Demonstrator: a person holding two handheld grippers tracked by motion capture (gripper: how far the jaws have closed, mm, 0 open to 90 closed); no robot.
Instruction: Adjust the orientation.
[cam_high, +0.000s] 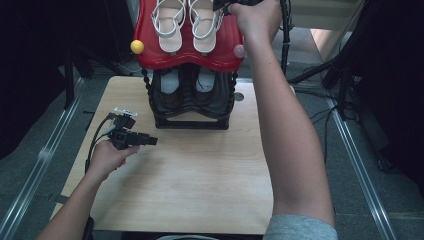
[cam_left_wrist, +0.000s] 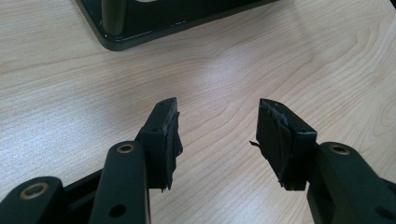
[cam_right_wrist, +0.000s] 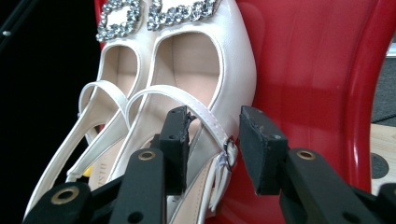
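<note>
Pale wood grain covers the table (cam_high: 200, 180), with grey floor and dark cables around it. From the high view, a shoe rack stands at the far edge: its red top shelf (cam_high: 150, 50) carries a pair of white strappy shoes (cam_high: 187, 22), and the black lower tier (cam_high: 192, 100) holds dark shoes. My left hand (cam_high: 107, 157) rests on the table near the rack's foot, holding my left gripper (cam_high: 132, 137) low over the wood. My right arm reaches long across the table to the top shelf, where my right hand (cam_high: 255, 17) holds my right gripper (cam_high: 222, 7) at the right-hand shoe's heel end.

Along my left gripper (cam_left_wrist: 217, 133), the jaws stand wide apart with bare wood between them; the black rack base (cam_left_wrist: 154, 23) lies ahead, well clear.

Along my right gripper (cam_right_wrist: 212, 142), the jaws stand apart on either side of the near shoe's ankle strap (cam_right_wrist: 205, 116) and its small buckle (cam_right_wrist: 229, 149). The left pad looks to be against the strap; the right pad stands clear of it. Both shoes lie toes away on the red shelf, with rhinestone buckles (cam_right_wrist: 154, 16) glittering at the toes.
</note>
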